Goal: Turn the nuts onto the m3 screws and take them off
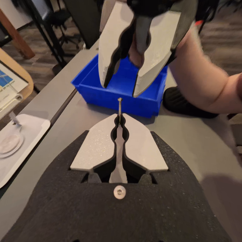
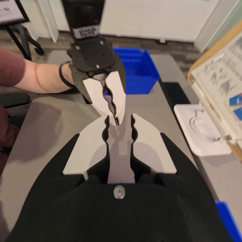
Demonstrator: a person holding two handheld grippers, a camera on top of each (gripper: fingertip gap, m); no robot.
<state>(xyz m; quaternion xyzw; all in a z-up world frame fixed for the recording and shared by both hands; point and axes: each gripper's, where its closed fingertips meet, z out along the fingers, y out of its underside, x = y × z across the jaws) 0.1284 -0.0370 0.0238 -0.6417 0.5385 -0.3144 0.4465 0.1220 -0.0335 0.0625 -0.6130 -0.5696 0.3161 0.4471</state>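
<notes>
The left gripper (image 1: 119, 115) has its jaws pressed together on the shaft of a thin screw (image 1: 120, 107), pinching it at the very tips. The screw's long axis runs straight out along the gripper's 2 fingers, with the head (image 1: 120, 99) at the far end, so the head points away from the left gripper and toward the right one. The right gripper (image 2: 119, 116) has its jaws apart with nothing between them; in the left wrist view its 2 tips hang just above and beyond the screw head, over the blue bin (image 1: 117, 103) on the grey table (image 1: 183, 137). In the right wrist view the screw head (image 2: 117, 115) shows end-on between the left gripper's closed tips, just ahead of the open jaws and roughly centred in the gap. So the 2 grippers face each other almost nose to nose along the screw's axis, and the right one is the free one nearest the exposed end. No nut is visible on the screw or in either gripper, though blur could hide something that small. Judging from this, the right gripper would need a nut, and any threading would have to follow this shared axis; a small tilt would likely cross the thread.
</notes>
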